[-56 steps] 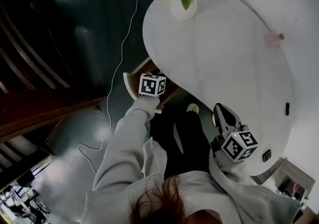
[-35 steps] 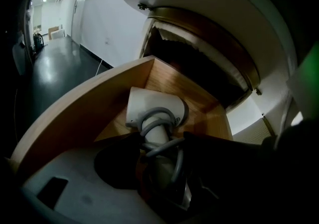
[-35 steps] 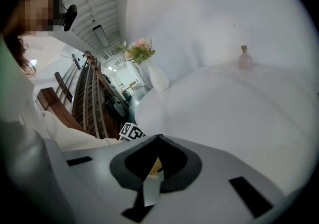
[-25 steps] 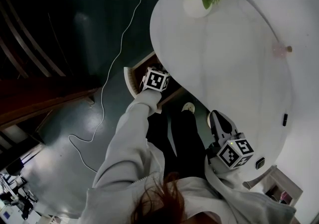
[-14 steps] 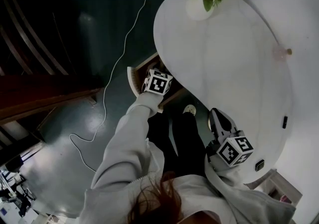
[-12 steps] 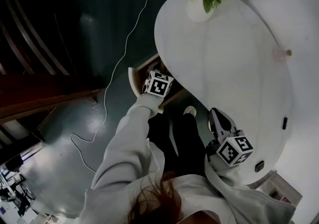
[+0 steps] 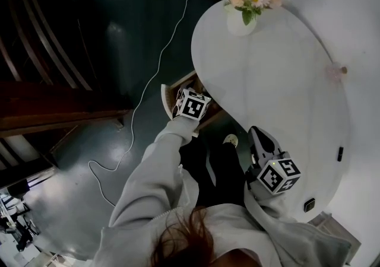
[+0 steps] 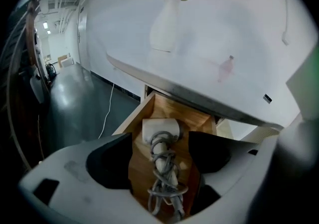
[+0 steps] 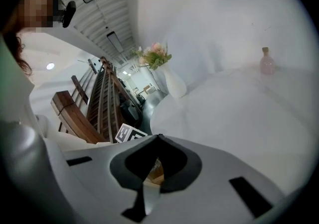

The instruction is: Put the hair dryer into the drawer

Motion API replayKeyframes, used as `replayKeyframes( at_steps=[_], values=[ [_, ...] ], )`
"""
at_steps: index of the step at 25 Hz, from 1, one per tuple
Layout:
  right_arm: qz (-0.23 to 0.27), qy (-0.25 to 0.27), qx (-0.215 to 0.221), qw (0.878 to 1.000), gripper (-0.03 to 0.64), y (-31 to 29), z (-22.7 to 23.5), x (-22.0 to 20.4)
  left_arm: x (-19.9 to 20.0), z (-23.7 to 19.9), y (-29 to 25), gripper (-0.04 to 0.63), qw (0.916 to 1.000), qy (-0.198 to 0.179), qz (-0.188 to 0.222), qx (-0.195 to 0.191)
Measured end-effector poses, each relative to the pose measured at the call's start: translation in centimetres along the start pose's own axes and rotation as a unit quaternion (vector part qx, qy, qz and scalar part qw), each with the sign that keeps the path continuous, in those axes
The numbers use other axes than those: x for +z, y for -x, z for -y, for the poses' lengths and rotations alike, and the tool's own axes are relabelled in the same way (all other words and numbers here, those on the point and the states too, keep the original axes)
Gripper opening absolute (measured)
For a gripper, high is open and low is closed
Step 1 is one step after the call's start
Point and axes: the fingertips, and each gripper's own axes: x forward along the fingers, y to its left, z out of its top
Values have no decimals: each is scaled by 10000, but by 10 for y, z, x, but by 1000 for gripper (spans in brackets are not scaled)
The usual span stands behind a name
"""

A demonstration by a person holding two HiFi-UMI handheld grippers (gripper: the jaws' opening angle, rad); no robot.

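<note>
The white hair dryer lies in the open wooden drawer under the table edge, its grey cord wound round the handle. My left gripper hangs above it. Its jaws have just been opening and stand wide, and the dryer shows in the gap below without touching either pad. In the head view the left marker cube covers the drawer. My right gripper stays by the person's right side at the table's near rim, its jaws meeting at the tips with nothing in them.
The white oval table carries a vase of flowers, a small pink bottle and small black items. A white cable runs over the dark floor. Dark wooden beams lie at the left.
My left gripper has lifted a little away from the drawer. The right gripper has hardly moved. The head view has drifted, so the table sits further right.
</note>
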Motion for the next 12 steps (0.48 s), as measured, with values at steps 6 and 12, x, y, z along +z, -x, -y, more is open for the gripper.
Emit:
replayKeyframes(
  at_steps=[6, 12],
  values=[
    [83, 103, 219, 9997, 50, -2, -7, 11, 5, 0, 28, 331, 9992, 355, -72, 143],
    [179, 168, 424, 9988, 49, -6, -14, 20, 13, -5, 67, 330, 9956, 887, 151, 263]
  ],
)
